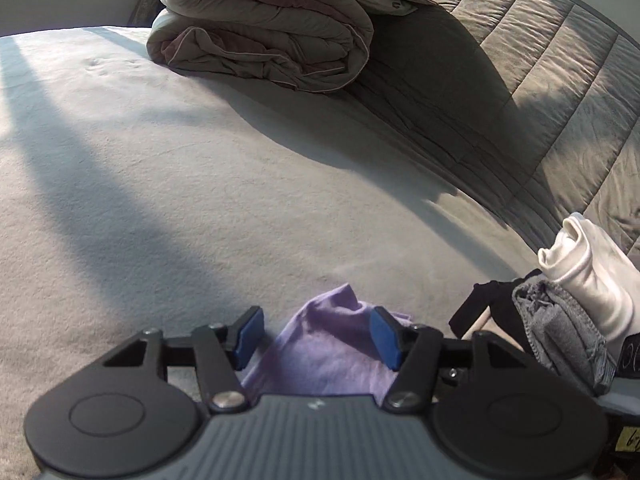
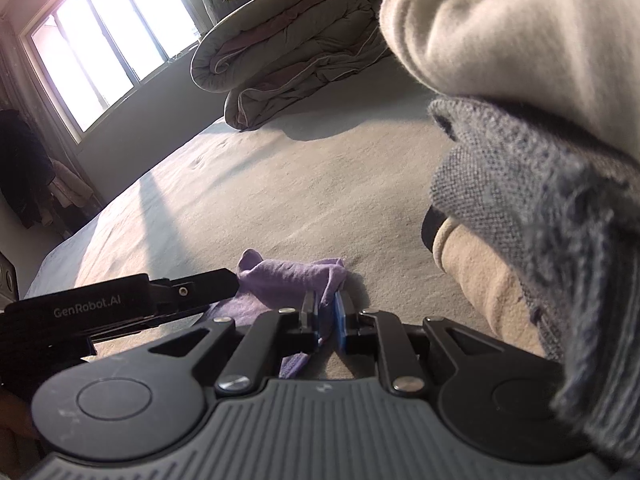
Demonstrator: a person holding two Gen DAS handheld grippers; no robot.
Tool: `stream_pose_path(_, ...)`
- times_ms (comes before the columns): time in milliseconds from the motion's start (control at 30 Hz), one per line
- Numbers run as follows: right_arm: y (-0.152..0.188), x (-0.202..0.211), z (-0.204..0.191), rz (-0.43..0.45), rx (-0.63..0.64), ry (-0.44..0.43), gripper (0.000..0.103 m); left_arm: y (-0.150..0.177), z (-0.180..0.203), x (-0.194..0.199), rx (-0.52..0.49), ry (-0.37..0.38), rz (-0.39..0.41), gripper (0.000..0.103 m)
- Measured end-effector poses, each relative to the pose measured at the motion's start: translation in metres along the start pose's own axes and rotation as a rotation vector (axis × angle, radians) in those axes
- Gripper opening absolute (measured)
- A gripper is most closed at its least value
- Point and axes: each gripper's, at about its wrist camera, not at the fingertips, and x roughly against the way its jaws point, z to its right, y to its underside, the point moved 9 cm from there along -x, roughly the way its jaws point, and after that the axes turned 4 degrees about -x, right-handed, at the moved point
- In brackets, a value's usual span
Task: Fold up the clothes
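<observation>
Purple cloth [image 2: 288, 280] pinched by right tongs [image 2: 328, 320] to anchor one edge; left tongs [image 1: 316, 336] wide, straddling cloth unpressed; clothes pile [image 1: 576, 304] at 3 o'clock.

Bed [image 1: 160, 184], duvet [image 1: 260, 28] (rolled), purple cloth [image 1: 320, 352]

Small lilac soft-knit garment [image 1: 332, 344] lies crumpled on bed, maybe half-folded; white, grey & black clothes pile [image 1: 576, 304] just beside.

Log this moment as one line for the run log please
left gripper: open over purple cloth | right gripper: pinching cloth edge | bed: cloth crumpled
</observation>
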Motion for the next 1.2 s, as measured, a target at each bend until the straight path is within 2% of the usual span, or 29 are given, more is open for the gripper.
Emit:
stream_pose_path(133,0.001,-0.002,0.0,0.002,0.002,0.004,0.014,-0.01,0.003,-0.004,-0.025,0.034,-0.028,0.06)
stream_pose_path(233,0.001,-0.001,0.0,0.004,0.0,0.003,0.014,-0.013,0.004,-0.012,-0.029,0.023,-0.081,0.057)
stream_pose_path(300,0.001,-0.002,0.0,0.009,0.0,0.001,0.014,-0.01,0.001,-0.022,0.008,-0.002,-0.144,0.044)
stream_pose_path(333,0.001,-0.002,0.0,0.013,0.001,0.0,0.014,-0.009,-0.001,-0.027,0.026,-0.015,-0.175,0.034)
stream_pose_path(367,0.002,-0.002,0.0,0.015,0.002,-0.001,0.014,-0.009,-0.003,-0.029,0.055,-0.019,-0.183,0.031)
stream_pose_path(433,0.002,-0.003,0.0,0.02,0.004,-0.003,0.014,-0.01,-0.006,-0.031,0.113,-0.008,-0.177,0.005)
stream_pose_path(467,0.002,-0.003,0.001,0.023,0.001,-0.004,0.014,-0.011,-0.006,-0.032,0.138,0.011,-0.167,0.002)
stream_pose_path(500,0.002,-0.003,0.001,0.026,-0.001,-0.005,0.014,-0.011,-0.006,-0.032,0.164,0.03,-0.158,0.002)
stream_pose_path(600,0.002,-0.003,0.001,0.041,-0.003,-0.007,0.014,-0.011,0.001,-0.03,0.142,0.056,-0.082,0.002)
stream_pose_path(733,0.0,-0.002,0.003,0.072,-0.015,-0.01,0.013,-0.018,-0.002,-0.016,0.18,0.094,0.102,0.001)
stream_pose_path(767,-0.001,-0.001,0.004,0.081,-0.017,-0.01,0.013,-0.019,-0.008,-0.014,0.201,0.078,0.137,0.001)
stream_pose_path(800,-0.001,-0.001,0.004,0.089,-0.019,-0.006,0.013,-0.019,-0.013,-0.015,0.219,0.063,0.139,0.002)
stream_pose_path(900,-0.001,-0.001,0.005,0.095,-0.019,0.005,0.012,-0.017,-0.025,-0.025,0.267,0.053,0.076,0.006)
stream_pose_path(933,-0.002,-0.002,0.005,0.095,-0.02,0.006,0.012,-0.017,-0.025,-0.027,0.269,0.059,0.064,0.013)
stream_pose_path(967,-0.002,-0.002,0.005,0.095,-0.021,0.006,0.012,-0.017,-0.024,-0.028,0.267,0.068,0.054,0.029)
stream_pose_path(1033,-0.002,-0.003,0.005,0.094,-0.02,0.007,0.011,-0.018,-0.017,-0.027,0.244,0.084,0.054,0.045)
stream_pose_path(1100,-0.001,-0.003,0.005,0.094,-0.017,0.008,0.011,-0.017,-0.008,-0.03,0.192,0.077,0.037,0.047)
stream_pose_path(1133,-0.001,-0.003,0.005,0.095,-0.013,0.01,0.011,-0.016,-0.005,-0.031,0.162,0.066,0.026,0.044)
stream_pose_path(1167,0.0,-0.003,0.004,0.095,-0.01,0.011,0.012,-0.015,0.0,-0.033,0.121,0.051,0.013,0.041)
stream_pose_path(1200,0.0,-0.003,0.004,0.095,-0.007,0.012,0.011,-0.013,0.004,-0.036,0.082,0.042,-0.001,0.032)
